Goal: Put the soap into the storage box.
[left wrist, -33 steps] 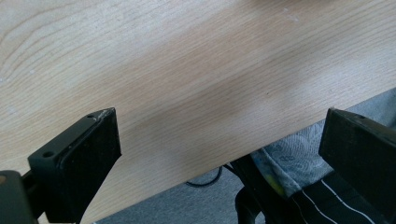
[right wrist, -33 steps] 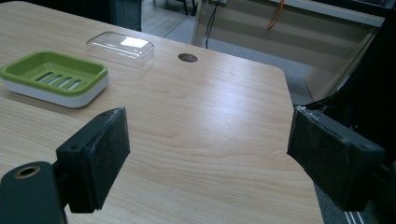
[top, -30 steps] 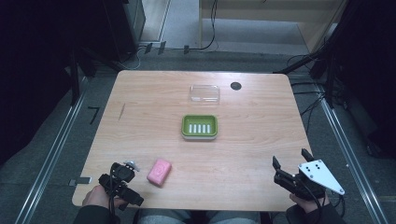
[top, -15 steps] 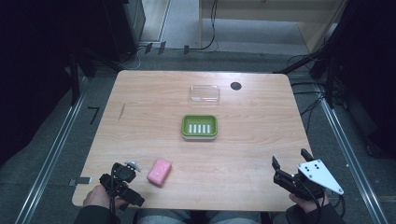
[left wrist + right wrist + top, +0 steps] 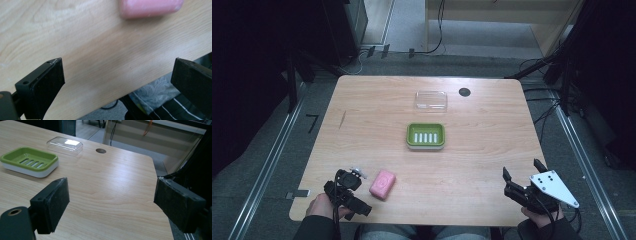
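High view: left gripper (image 5: 349, 192) sits at the bench (image 5: 362, 125) near edge, about 7 o'clock of the bench, held in a hand (image 5: 319, 206). Pink soap bar (image 5: 382, 184) lies flat just beside it, at 3 o'clock of the gripper, apart from the jaws, not touching. How far the left jaws stand apart cannot be told here. Right gripper (image 5: 520, 176) at 5 o'clock of the bench, jaws spread, nothing between them, grey three-cornered plate on top. Green soap dish (image 5: 426, 135) at bench centre, well apart from both grippers. Clear lid (image 5: 431, 100) at 12 o'clock of the dish, near the far edge; dark round hole (image 5: 464, 92) just at 3 o'clock of the lid.

Left gripper view: left gripper (image 5: 117, 75) jaws spread wide, bare bench between them. Soap bar (image 5: 150, 7) at 1 o'clock, cut by the top edge, beyond the jaw tips, not between them. Bench edge runs across at 5 o'clock, patterned cloth below it.

Right gripper view: right gripper (image 5: 111, 200) jaws spread wide, only bench between. Soap dish (image 5: 28, 160) at 10 o'clock, far off the jaws; lid (image 5: 64, 145) at 11 o'clock behind it; hole (image 5: 101, 150) at 12 o'clock.
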Demonstrator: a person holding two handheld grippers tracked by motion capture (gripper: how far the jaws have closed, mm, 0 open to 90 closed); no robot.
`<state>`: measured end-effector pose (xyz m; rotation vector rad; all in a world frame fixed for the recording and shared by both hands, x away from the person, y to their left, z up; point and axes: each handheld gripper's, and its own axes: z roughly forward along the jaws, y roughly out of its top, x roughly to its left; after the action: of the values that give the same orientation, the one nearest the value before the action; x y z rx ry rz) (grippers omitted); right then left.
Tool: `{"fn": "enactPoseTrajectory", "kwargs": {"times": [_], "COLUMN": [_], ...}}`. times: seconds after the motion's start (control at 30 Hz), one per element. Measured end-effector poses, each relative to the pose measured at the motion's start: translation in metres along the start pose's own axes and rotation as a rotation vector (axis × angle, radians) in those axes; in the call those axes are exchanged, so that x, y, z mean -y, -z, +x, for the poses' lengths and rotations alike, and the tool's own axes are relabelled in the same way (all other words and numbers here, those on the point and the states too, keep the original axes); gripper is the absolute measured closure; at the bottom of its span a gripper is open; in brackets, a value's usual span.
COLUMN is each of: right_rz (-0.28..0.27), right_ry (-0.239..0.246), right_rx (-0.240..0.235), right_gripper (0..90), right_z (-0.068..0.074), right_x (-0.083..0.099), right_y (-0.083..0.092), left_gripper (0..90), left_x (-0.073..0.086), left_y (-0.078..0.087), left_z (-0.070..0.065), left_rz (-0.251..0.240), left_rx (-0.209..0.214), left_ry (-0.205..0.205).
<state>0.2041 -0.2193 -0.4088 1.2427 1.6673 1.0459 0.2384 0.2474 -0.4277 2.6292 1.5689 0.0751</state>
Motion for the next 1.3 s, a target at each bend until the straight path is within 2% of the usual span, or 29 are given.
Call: {"fn": "enactPoseTrajectory", "kwargs": {"times": [0.17,0.57,1.0,1.3], "right_rz": [0.001,0.001,0.006,0.007], "right_ry": [0.001,0.0,-0.001,0.0], "right_rx": [-0.001,-0.002,-0.004,-0.006], "right_gripper": [13.7,13.7,13.7,13.7], "right_z": [0.0,0.0,0.0,0.0], "right_x": [0.0,0.0,0.0,0.0], "right_y": [-0.001,-0.001,-0.001,-0.001], "left_gripper": [0.0,0.0,0.0,0.0], "left_x": [-0.01,-0.029,-0.051,-0.059], "left_y": [-0.001,-0.004,-0.011,-0.016], "left_z": [-0.003,-0.01,-0.014,-0.013], "left_rz": [-0.012,-0.019,-0.022,-0.016], "left_rx": [0.018,0.029,0.039,0.043], "left_ry": [-0.015,-0.051,-0.072,-0.069]}}
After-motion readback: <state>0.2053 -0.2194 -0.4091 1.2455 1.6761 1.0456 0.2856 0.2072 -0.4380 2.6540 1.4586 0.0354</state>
